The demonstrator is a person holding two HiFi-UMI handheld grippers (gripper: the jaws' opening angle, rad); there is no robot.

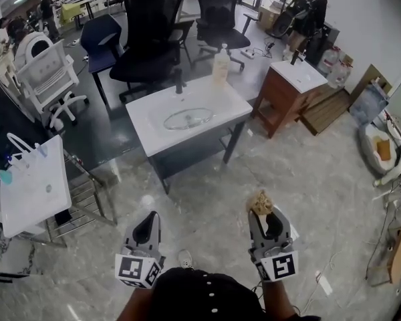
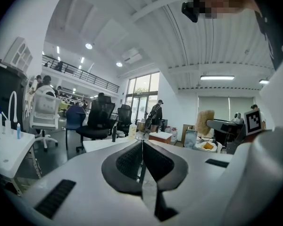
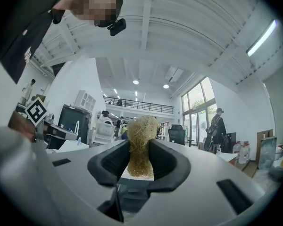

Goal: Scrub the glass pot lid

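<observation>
While the glass pot lid (image 1: 188, 118) lies in the white sink (image 1: 222, 103), well apart from both tools, the right gripper (image 1: 262, 215) pinches a straw-coloured scrubber (image 1: 260, 202); left gripper (image 1: 147, 225) pressed together, empty; step judged: approach; next calls for carrying scrubber to lid.

Tan scrubber (image 3: 140, 142), white sink (image 1: 222, 103), grey marbled floor (image 1: 307, 179)

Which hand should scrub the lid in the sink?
Right. The right tool grips the straw-coloured scrubber; the left tool is shut and empty. Neither is near the glass lid in the sink yet.
</observation>
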